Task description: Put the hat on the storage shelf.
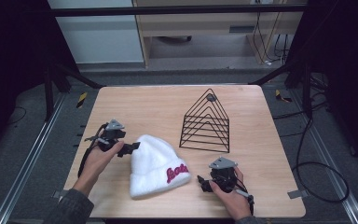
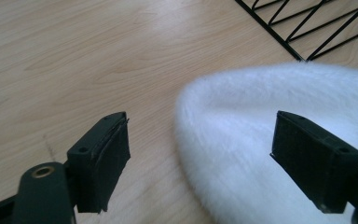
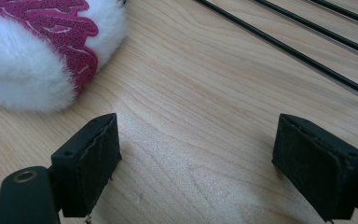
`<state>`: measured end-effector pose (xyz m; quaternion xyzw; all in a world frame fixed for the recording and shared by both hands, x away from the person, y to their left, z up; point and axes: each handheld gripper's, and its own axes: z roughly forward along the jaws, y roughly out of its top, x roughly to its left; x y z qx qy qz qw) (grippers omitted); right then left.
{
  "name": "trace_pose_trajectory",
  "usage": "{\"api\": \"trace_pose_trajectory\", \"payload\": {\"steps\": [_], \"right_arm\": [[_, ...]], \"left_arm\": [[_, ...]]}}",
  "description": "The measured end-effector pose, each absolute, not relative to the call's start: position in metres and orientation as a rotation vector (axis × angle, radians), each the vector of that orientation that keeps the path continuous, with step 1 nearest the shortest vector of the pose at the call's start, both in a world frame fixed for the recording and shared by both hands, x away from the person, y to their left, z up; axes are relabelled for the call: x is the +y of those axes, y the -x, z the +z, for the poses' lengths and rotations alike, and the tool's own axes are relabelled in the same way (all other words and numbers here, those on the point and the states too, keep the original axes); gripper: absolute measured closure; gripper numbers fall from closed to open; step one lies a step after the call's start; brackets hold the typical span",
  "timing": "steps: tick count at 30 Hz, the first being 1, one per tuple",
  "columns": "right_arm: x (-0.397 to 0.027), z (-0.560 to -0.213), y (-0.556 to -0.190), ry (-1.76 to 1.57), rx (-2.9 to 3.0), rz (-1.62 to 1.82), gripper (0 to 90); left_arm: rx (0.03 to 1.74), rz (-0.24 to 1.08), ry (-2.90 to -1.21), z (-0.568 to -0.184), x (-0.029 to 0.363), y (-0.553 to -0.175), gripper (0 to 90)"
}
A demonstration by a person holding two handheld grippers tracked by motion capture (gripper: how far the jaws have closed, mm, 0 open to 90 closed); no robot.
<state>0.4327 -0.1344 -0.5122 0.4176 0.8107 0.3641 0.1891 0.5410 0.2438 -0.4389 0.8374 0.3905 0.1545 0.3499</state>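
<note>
A fluffy white beanie with a pink embroidered word on its cuff lies on the wooden table, near the front. My left gripper hovers at the beanie's upper left edge. In the left gripper view its jaws stand apart, the gripper is open, and the hat's white crown lies just ahead, untouched by the pads. My right gripper sits to the right of the hat's cuff. It is open over bare wood, with the pink lettering off to its left.
A black wire rack shaped like a triangle stands behind the hat toward the right; its wires run past the right gripper. The table's back left is bare wood. Cables and metal frame rails lie on the floor around the table.
</note>
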Motion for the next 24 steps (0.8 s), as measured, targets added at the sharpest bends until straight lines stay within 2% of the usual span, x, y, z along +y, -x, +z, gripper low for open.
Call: {"api": "trace_pose_trajectory", "payload": {"steps": [5, 12, 24], "right_arm": [[-0.134, -0.512, -0.433, -1.175, 2.280, 1.024, 14.9], [-0.134, -0.512, -0.433, -1.176, 2.279, 1.023, 14.9], [-0.134, -0.512, -0.433, -1.175, 2.280, 1.024, 14.9]], "left_arm": [[1.025, 0.379, -2.213, -0.447, 0.232, -0.555, 22.8], [1.055, 0.365, -2.246, -0.463, 0.228, -0.567, 32.8], [1.033, 0.352, -2.313, -0.473, 0.220, -0.568, 46.5]]}}
